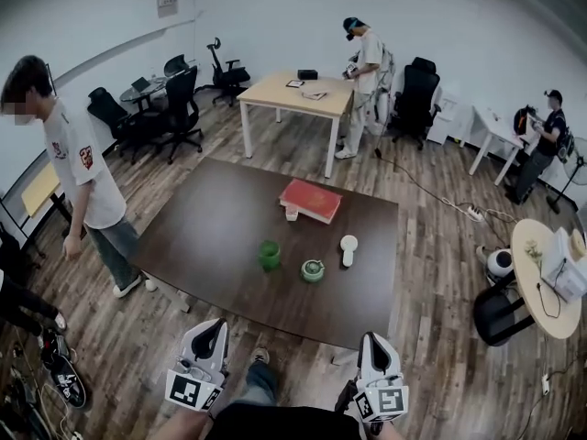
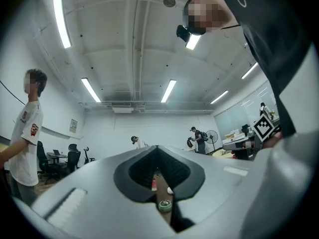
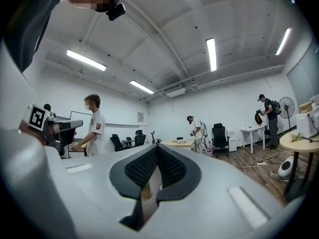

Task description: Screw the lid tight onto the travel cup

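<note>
A green travel cup [image 1: 268, 255] stands upright near the front edge of the dark brown table [image 1: 211, 236]. Its green lid [image 1: 313, 270] lies just to the right of it, apart from the cup. Both grippers are held in front of the table's near edge, well short of the cup and lid. My left gripper [image 1: 213, 326] is shut with nothing in it. My right gripper [image 1: 373, 339] is likewise shut and empty. In the left gripper view the lid [image 2: 165, 205] shows through the narrow slit below the closed jaws of the left gripper [image 2: 157, 156]. The right gripper [image 3: 157, 152] shows only a sliver of table.
On the table also lie a red book [image 1: 311, 200], a small pale cup [image 1: 292, 213] and a white hand-held object [image 1: 348, 248]. A person [image 1: 81, 172] stands at the table's left side. Behind are a light wooden table [image 1: 298, 94], office chairs and two more people; a round white table [image 1: 548, 282] is at right.
</note>
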Demonstrator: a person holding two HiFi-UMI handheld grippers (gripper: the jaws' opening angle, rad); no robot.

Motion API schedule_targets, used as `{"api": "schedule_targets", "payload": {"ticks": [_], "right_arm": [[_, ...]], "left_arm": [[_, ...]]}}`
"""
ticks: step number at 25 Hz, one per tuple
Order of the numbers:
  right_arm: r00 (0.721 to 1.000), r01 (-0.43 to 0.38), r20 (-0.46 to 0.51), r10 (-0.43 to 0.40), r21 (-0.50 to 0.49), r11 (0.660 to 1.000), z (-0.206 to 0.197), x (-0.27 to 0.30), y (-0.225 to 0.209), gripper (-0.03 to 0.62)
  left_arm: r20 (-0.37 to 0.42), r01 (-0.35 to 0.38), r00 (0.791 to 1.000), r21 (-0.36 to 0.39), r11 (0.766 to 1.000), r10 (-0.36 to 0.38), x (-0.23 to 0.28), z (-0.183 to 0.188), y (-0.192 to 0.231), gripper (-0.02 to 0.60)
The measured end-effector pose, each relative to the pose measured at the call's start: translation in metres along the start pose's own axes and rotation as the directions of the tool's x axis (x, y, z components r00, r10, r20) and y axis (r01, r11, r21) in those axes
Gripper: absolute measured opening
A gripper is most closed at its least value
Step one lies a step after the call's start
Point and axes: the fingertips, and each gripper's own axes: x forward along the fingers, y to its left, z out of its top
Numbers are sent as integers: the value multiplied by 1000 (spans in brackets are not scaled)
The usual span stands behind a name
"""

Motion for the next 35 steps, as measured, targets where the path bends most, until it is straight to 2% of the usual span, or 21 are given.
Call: {"api": "schedule_targets", "payload": {"ticks": [5,10,17,20,25,30,32,33,34,35], "right_arm": [[999,37,-10,-38,-46,998,9,74,-1,8],[994,109,-13,-110,-68,992,23,140,-6,8],[986,158,-39,-162,-88,984,18,222,3,8],[984,170,-34,-174,-104,980,22,248,4,8],[982,179,-36,-184,-103,978,22,277,-4,8],[987,153,-39,-158,-100,983,20,292,-13,8],[988,143,-45,-149,-100,985,23,294,-18,8],[988,139,-48,-144,-98,985,24,295,-21,8],[989,135,-51,-140,-94,986,24,297,-23,8],[989,131,-54,-137,-91,987,22,298,-25,8]], "left_arm": [[29,42,999,-48,998,-41,70,-25,56,0],[42,137,990,-68,988,-134,146,-38,101,0],[46,213,977,-111,971,-209,213,-67,155,0],[43,235,972,-125,964,-231,234,-79,171,0],[50,222,975,-122,967,-217,257,-91,189,0],[57,191,981,-113,975,-186,265,-95,188,0],[65,223,974,-88,971,-218,268,-92,177,6],[53,243,969,-76,967,-240,271,-93,170,310],[34,256,967,-68,964,-254,274,-97,165,585],[17,261,965,-62,963,-260,277,-101,162,588]]}}
